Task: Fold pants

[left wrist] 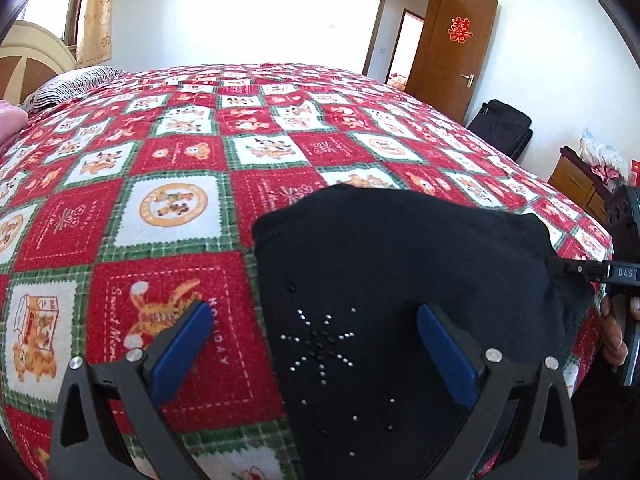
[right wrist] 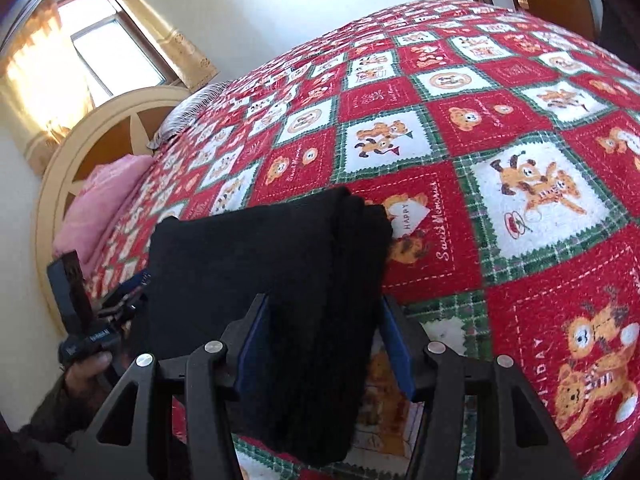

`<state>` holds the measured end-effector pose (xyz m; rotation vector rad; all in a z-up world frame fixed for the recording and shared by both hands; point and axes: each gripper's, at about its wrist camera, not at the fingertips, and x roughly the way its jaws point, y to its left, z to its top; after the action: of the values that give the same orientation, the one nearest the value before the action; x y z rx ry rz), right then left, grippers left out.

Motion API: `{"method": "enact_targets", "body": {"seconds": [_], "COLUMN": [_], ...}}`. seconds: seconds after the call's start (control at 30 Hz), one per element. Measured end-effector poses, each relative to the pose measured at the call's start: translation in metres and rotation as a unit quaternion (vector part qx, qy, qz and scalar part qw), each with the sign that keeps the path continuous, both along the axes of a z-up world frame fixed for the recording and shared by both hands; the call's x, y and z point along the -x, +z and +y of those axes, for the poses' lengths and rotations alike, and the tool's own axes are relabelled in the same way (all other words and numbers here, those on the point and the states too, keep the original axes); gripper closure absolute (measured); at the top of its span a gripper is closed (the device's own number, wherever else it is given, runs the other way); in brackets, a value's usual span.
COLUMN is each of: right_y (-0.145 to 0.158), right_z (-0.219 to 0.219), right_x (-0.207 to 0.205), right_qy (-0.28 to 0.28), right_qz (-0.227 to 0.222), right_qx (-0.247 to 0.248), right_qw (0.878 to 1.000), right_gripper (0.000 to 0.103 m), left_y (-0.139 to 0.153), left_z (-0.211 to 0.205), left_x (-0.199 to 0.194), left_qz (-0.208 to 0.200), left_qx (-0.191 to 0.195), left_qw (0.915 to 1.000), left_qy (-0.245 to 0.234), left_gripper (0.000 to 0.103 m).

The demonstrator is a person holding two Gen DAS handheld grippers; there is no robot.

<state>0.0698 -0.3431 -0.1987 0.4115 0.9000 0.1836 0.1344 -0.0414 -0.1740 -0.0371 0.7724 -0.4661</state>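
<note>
Folded black pants (left wrist: 400,260) with a rhinestone star lie on the bed near its front edge. My left gripper (left wrist: 316,320) is open wide and straddles the pants' left edge, one blue pad over the blanket and the other over the cloth. In the right wrist view the pants (right wrist: 240,260) show as a thick folded stack. My right gripper (right wrist: 324,320) stands open around the stack's right side, with a sliver of blanket showing beside the right pad. The left wrist view catches the right gripper (left wrist: 576,270) at the pants' far right edge. The left gripper (right wrist: 128,296) shows at the opposite edge.
A red, white and green checked blanket (left wrist: 160,200) covers the bed. A striped pillow (left wrist: 72,84), a pink pillow (right wrist: 108,196) and the cream headboard (right wrist: 80,152) are at its head. A wooden door (left wrist: 452,52), a black bag (left wrist: 504,124) and a wooden cabinet (left wrist: 576,184) stand beyond.
</note>
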Motion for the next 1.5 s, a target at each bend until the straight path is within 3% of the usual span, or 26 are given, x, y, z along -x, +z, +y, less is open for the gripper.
{"method": "enact_targets", "body": {"seconds": [0.17,0.3,0.47,0.6,0.7,0.73,0.8,0.87,0.93,1.0,1.1,1.23,1.4,1.5], "right_y": [-0.008,-0.008,-0.006,-0.005,-0.002,-0.001,-0.001,-0.006,-0.013,-0.011,0.007,0.039,0.062,0.068], "right_z": [-0.014,-0.007,-0.01,-0.007,-0.002,0.0,0.001,-0.001,-0.01,-0.011,0.007,0.026,0.054,0.083], "right_x": [-0.003,-0.004,-0.001,-0.001,0.0,0.001,0.001,-0.002,-0.006,-0.004,0.003,0.008,-0.014,-0.047], "right_qy": [-0.013,-0.014,0.0,0.004,0.011,0.014,0.024,0.027,0.022,0.019,0.033,0.062,0.102,0.134], "right_qz": [0.005,-0.006,-0.02,-0.022,-0.028,-0.031,-0.033,-0.023,-0.007,-0.012,-0.041,-0.09,-0.109,-0.114], "right_qx": [-0.049,-0.042,-0.078,-0.07,-0.059,-0.056,-0.059,-0.07,-0.102,-0.107,-0.055,-0.014,0.002,-0.004], "right_qw": [0.999,0.999,0.997,0.997,0.998,0.998,0.997,0.997,0.995,0.994,0.997,0.994,0.989,0.984], "right_gripper": [0.048,0.049,0.065,0.069,0.071,0.071,0.071,0.071,0.071,0.073,0.075,0.075,0.075,0.076], "left_y": [0.0,0.0,0.002,0.002,0.002,0.001,0.001,0.001,0.003,0.005,0.011,0.026,0.045,0.048], "left_z": [-0.001,0.003,0.012,0.02,0.02,0.018,0.014,0.014,0.016,0.019,0.021,0.04,0.075,0.112], "left_x": [-0.002,-0.006,0.004,0.001,-0.001,-0.001,0.001,0.003,0.005,0.007,0.012,0.017,0.028,0.03], "left_qz": [0.001,0.008,0.004,0.006,0.013,0.013,0.008,0.008,0.008,0.008,0.002,-0.001,-0.026,-0.04], "left_qx": [0.002,0.023,0.038,0.062,0.081,0.08,0.073,0.075,0.079,0.092,0.091,0.136,0.141,0.131], "left_qw": [1.0,0.9996,0.9991,0.998,0.9965,0.9965,0.997,0.9968,0.9965,0.9952,0.9954,0.9906,0.9895,0.9888], "left_qy": [0.003,-0.013,-0.019,-0.015,-0.016,-0.021,-0.023,-0.027,-0.027,-0.033,-0.03,-0.014,0.018,0.061], "left_gripper": [0.0,0.0,0.007,0.028,0.035,0.042,0.044,0.052,0.079,0.089,0.092,0.093,0.093,0.093]}}
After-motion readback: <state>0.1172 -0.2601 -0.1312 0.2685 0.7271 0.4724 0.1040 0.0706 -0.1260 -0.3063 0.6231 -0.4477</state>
